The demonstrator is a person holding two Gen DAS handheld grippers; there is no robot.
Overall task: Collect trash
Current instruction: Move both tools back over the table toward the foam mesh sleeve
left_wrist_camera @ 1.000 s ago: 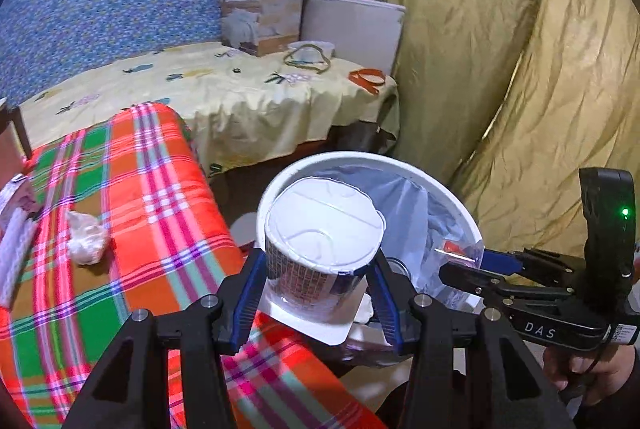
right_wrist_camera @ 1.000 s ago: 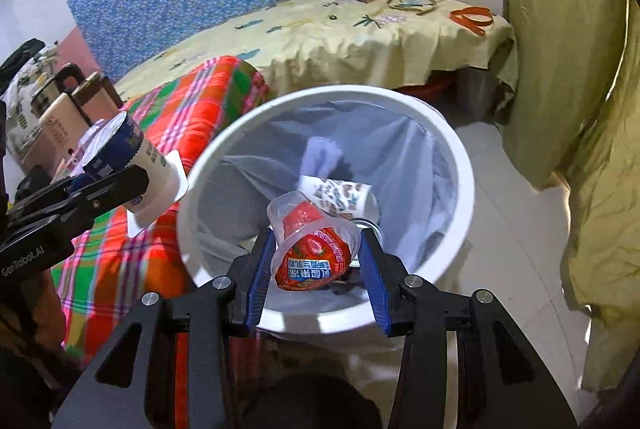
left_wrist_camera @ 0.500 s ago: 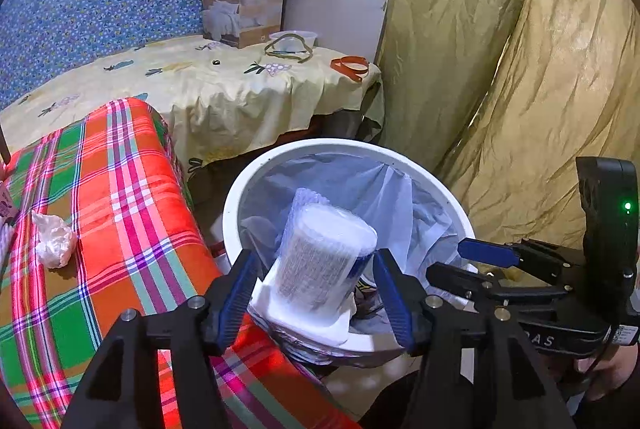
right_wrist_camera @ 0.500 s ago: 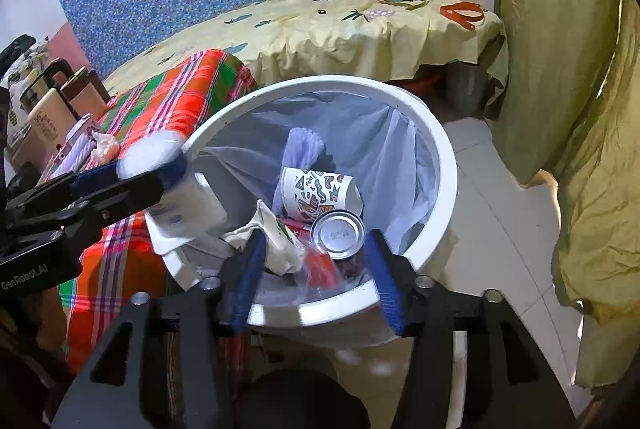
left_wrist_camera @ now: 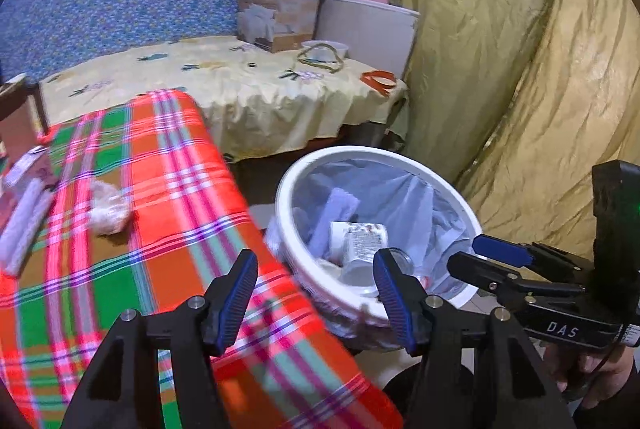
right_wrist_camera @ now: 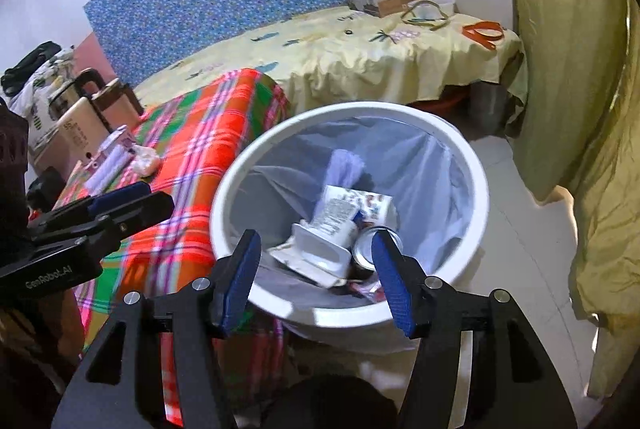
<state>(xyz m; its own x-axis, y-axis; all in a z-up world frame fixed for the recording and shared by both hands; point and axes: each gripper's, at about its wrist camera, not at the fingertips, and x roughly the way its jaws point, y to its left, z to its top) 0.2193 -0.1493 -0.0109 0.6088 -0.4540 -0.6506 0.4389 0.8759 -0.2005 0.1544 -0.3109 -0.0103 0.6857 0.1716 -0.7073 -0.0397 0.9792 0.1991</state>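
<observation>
Right wrist view has my right gripper (right_wrist_camera: 316,269) and left gripper (left_wrist_camera: 314,299) both wide and empty, cup (right_wrist_camera: 334,219) in the bin (right_wrist_camera: 478,189), so next I'd fetch what looks like crumpled tissue (left_wrist_camera: 106,211) at ten o'clock on the tablecloth (left_wrist_camera: 168,189).

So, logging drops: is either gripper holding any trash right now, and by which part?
Nothing is held. The left gripper and right gripper are both open and empty; the yogurt cup lies in the trash bin.

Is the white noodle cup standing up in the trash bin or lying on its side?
On its side. The noodle cup lies tipped among other trash inside the trash bin, its peeled lid toward the camera.
</observation>
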